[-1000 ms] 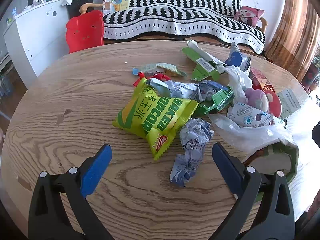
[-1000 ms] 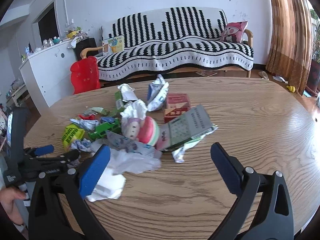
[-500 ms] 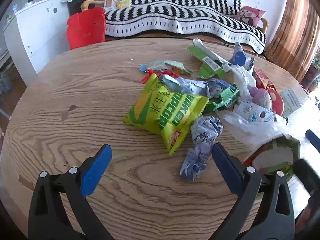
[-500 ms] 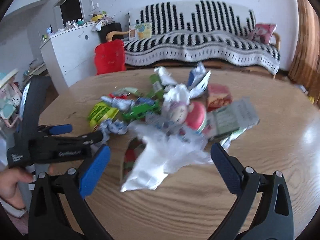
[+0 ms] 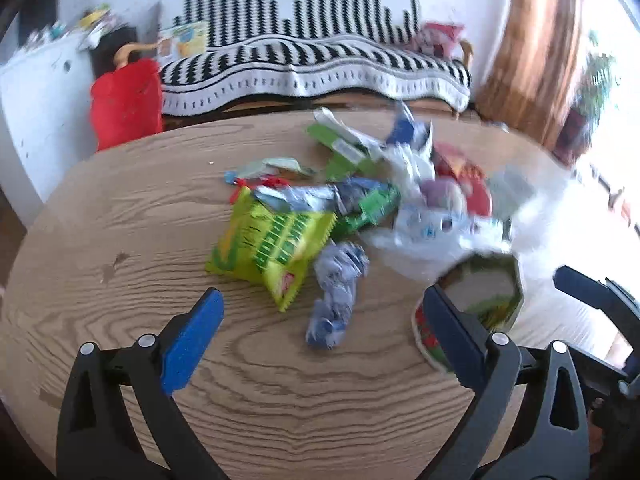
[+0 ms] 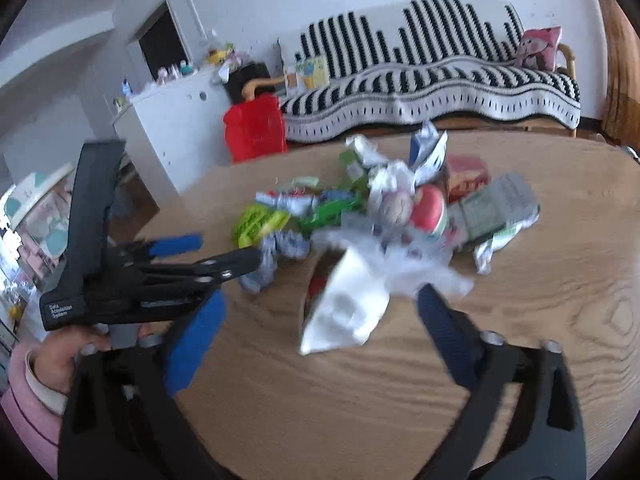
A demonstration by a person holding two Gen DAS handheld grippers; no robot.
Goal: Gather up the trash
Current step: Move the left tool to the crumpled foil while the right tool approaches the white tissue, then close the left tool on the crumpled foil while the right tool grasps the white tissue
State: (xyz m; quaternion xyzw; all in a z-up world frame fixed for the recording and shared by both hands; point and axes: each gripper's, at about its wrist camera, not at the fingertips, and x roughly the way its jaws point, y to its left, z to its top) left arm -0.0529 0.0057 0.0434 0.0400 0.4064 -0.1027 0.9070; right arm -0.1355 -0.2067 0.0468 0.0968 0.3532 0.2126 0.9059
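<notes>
- Across the middle of the frame, in both wrist views, the trash lay heaped on the wooden surface (image 5: 120, 216): a yellow-green snack bag (image 5: 272, 244), a crumpled blue-and-white paper (image 5: 338, 292), green wrappers (image 5: 372, 208), a white plastic bag (image 6: 360, 280) and a red-and-green paper bowl (image 5: 480, 300).
- Nothing had been gathered yet, as far as could be judged; every piece rested on the surface.
- At the bottom of the left wrist view the left tongs (image 5: 320, 316) stood wide open and empty, the crumpled paper between their blue pads (image 5: 192, 336) but untouched, probably lined up as the next pick.
- At the bottom of the right wrist view the right tongs (image 6: 320, 316) had just been closing around the white plastic bag and the bowl under it; blur hid whether the pads pressed on anything, so they counted as open.
- A hand (image 6: 68, 356) in a pink sleeve (image 6: 24, 408) held the left tool at the lower left of that view.
</notes>
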